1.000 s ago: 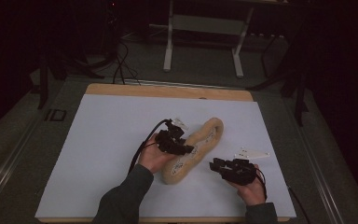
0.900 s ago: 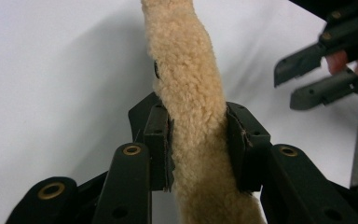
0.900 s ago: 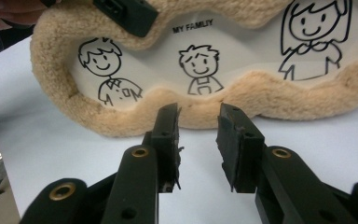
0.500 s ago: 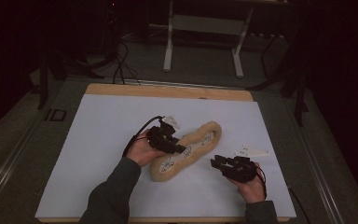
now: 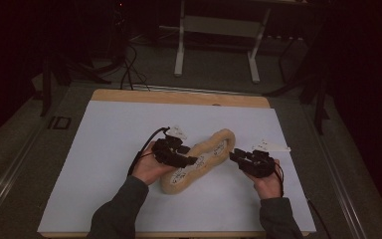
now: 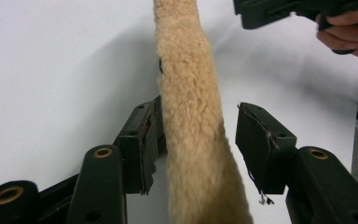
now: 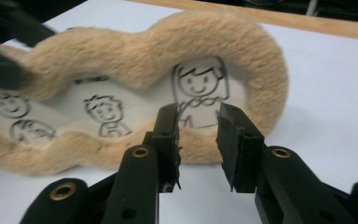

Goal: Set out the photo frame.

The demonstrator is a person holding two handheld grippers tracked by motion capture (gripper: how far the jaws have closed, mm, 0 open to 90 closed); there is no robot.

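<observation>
The left tongs [image 6: 193, 140] stand spread around the fuzzy rim of the tan plush frame [image 5: 199, 162]; their jaws have just been opening, and in the left gripper view one pad lies against the fur while the other stands clear of it, so the rim sits between them unpinched. The right tongs [image 7: 198, 140] are partly spread with nothing between them, pointing at the frame's near edge, just short of the fur.

The frame lies near the middle of the white mat [image 5: 104, 149] on the desk [image 5: 179, 96], running from about 7 o'clock up to 1 o'clock, with cartoon figures drawn on its pale inner panel [image 7: 121, 112]. A small white tag [image 5: 273, 146] lies at 3 o'clock from it, past the right hand [image 5: 268, 181].

With the left hold let go and the right not yet on, the soft frame could slump or slide if the right tongs push against its edge instead of closing over it. The pile may also slip out of a shallow bite.

Compared with a second ago, the right hand has come in from the near right corner toward the frame, and the frame's near end has swung slightly.
</observation>
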